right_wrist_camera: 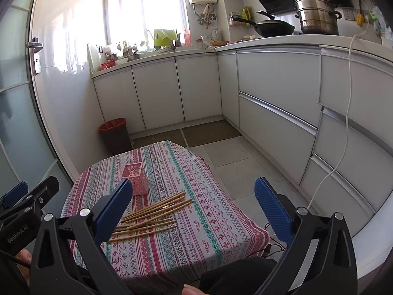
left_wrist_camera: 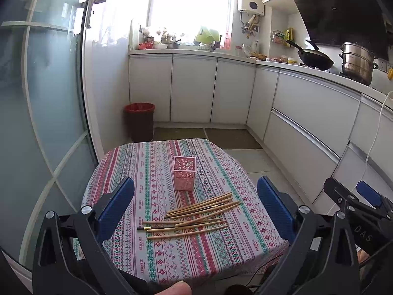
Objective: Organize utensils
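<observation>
Several wooden chopsticks (left_wrist_camera: 194, 215) lie loose in a pile on a small table with a patterned cloth (left_wrist_camera: 152, 172). A pink perforated holder (left_wrist_camera: 184, 173) stands upright just behind them. My left gripper (left_wrist_camera: 196, 196) is open and empty, held above the table's near side. My right gripper (right_wrist_camera: 194, 196) is open and empty too, above the table's right part. In the right wrist view the chopsticks (right_wrist_camera: 152, 215) lie near my left finger and the holder (right_wrist_camera: 137, 177) is partly hidden by it. The right gripper also shows in the left wrist view (left_wrist_camera: 356, 201).
A dark bin with a red liner (left_wrist_camera: 140, 120) stands on the floor beyond the table. White cabinets (left_wrist_camera: 307, 113) run along the back and right. A wok (left_wrist_camera: 314, 57) and a steel pot (left_wrist_camera: 358, 61) sit on the counter. A white cable (right_wrist_camera: 341, 147) hangs down the cabinets.
</observation>
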A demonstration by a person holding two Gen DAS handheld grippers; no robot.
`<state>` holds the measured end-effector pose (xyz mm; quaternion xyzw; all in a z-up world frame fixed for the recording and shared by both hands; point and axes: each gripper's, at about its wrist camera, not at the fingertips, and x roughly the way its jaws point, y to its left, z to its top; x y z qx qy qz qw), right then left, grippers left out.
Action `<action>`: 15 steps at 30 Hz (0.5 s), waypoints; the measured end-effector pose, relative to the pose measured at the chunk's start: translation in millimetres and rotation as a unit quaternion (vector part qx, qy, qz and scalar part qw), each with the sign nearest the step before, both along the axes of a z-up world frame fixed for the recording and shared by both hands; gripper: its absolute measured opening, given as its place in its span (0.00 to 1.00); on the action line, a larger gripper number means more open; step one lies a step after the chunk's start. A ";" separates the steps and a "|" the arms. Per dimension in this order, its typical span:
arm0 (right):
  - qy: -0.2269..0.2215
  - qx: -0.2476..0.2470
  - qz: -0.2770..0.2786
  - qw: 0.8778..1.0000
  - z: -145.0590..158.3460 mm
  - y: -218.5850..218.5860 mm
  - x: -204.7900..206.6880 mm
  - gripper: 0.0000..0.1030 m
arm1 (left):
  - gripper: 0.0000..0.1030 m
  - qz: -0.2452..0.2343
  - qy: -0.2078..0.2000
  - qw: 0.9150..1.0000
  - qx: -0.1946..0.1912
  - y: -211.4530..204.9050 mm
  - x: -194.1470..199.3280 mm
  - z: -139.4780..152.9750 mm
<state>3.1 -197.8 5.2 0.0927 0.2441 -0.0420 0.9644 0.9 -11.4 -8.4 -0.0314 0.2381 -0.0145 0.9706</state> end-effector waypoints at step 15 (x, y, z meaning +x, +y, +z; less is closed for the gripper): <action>0.004 0.001 0.003 1.000 -0.5 1.0 1.8 0.94 | 0.93 -0.002 0.004 1.000 0.003 -1.7 1.3 -3.7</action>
